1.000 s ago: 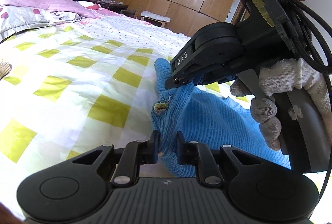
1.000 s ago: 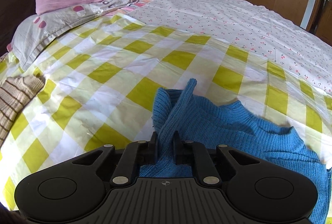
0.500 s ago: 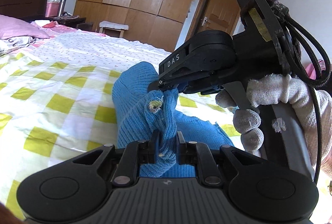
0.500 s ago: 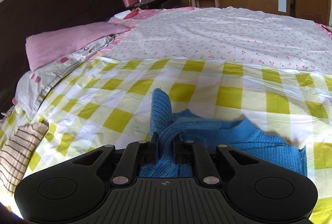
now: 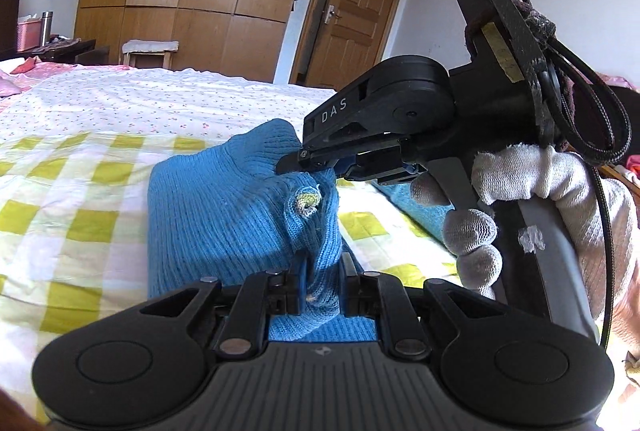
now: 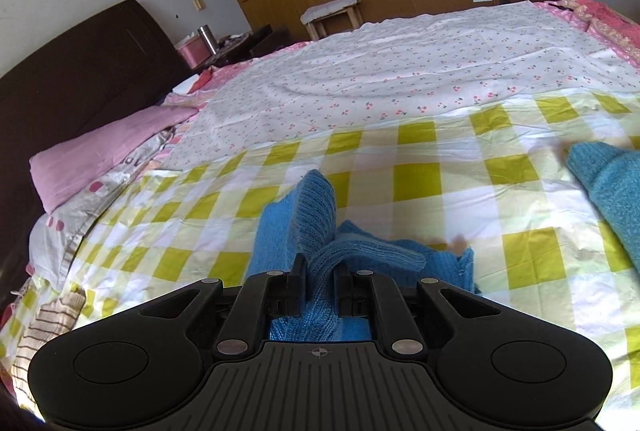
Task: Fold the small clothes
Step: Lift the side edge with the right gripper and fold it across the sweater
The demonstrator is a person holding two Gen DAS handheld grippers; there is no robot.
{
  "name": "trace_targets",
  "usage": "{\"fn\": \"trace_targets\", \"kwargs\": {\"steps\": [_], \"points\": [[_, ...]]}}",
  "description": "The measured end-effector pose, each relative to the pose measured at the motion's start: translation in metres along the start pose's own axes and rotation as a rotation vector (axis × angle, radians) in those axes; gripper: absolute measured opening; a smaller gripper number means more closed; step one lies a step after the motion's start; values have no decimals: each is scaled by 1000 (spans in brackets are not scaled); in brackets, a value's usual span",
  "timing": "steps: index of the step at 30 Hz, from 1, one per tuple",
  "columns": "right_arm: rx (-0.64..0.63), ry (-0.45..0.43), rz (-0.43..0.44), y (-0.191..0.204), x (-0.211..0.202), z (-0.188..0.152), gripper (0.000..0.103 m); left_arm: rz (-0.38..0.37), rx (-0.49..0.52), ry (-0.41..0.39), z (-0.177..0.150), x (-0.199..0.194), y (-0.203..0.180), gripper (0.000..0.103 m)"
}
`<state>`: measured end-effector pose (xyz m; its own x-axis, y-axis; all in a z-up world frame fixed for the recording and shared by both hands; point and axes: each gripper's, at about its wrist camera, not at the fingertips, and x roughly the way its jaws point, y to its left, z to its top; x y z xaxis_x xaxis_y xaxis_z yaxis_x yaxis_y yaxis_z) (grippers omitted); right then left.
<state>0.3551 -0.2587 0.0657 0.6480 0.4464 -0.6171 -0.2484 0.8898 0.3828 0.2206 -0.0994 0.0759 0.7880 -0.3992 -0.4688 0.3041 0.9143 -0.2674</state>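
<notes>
Blue ribbed knit sweater fills the middle of the left wrist view, its edge lifted off the yellow-and-white checked bedsheet while the rest of the cloth lies on the bed toward 3 o'clock. The left tongs are pinched narrow on a bunched fold of that edge at 6 o'clock. The right tongs come in from 3 o'clock, carried by a white-gloved hand, and nip the same edge higher up, just beside a small frayed yellowish patch. My judgement is that an edge or sleeve is being carried over for a fold. To do it well, both grips should travel together at one height, so the knit does not stretch or twist between them.

Seen from the right wrist, the right tongs are closed tight on a thick roll of the sweater at 6 o'clock. More of it trails flat toward 3 o'clock, and another blue piece rests on the sheet at 3 o'clock; whether that belongs to the same garment I cannot tell. A brown striped cloth lies at 8 o'clock, well apart. The raised part should be laid down squarely over the flat body before either grip lets go, since loose ribbing is likely to slump.
</notes>
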Motion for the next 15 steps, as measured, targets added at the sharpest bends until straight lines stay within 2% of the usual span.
{"fn": "trace_targets", "kwargs": {"steps": [9, 15], "points": [[114, 51, -51, -62, 16, -27, 12, -16, 74, 94, -18, 35, -30, 21], [136, 50, -39, -74, 18, -36, 18, -28, 79, 143, -27, 42, -43, 21]]}}
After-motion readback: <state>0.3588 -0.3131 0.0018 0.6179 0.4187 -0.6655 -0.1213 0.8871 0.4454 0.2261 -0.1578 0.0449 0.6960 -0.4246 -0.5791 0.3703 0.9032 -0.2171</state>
